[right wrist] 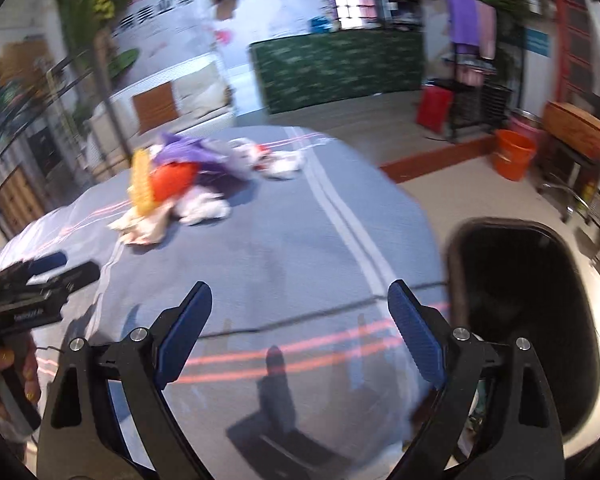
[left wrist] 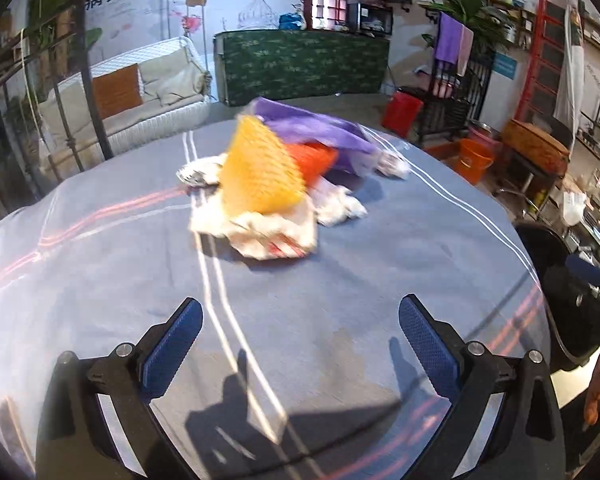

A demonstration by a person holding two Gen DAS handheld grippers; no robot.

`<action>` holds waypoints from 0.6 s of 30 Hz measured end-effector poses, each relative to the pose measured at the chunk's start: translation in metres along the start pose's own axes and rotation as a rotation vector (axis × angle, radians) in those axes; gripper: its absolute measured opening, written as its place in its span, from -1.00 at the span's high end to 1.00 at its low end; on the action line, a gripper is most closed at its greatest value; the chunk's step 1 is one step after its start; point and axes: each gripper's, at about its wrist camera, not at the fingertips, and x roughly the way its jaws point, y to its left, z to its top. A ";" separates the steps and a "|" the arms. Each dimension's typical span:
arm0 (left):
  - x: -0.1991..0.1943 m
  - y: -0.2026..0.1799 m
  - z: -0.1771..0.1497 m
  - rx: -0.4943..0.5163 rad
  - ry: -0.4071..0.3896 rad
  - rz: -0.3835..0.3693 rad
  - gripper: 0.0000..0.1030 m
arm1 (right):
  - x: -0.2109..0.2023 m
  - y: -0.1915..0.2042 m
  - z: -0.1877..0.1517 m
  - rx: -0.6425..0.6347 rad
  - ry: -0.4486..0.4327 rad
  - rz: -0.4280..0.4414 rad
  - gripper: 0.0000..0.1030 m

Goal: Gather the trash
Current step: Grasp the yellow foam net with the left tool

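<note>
Both claws hang wide apart and empty over the table: left claw, right claw. The trash pile sits mid-table, well ahead; black bin beside the right claw.

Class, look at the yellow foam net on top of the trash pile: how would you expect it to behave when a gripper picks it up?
The yellow foam net looks like open mesh, so probably light and squashy. It stands atop crumpled paper, so it may topple if nudged.
</note>
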 end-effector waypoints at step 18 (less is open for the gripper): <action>0.090 0.023 0.072 -0.027 0.059 0.006 -0.13 | 0.030 0.029 0.024 -0.101 0.072 0.032 -0.72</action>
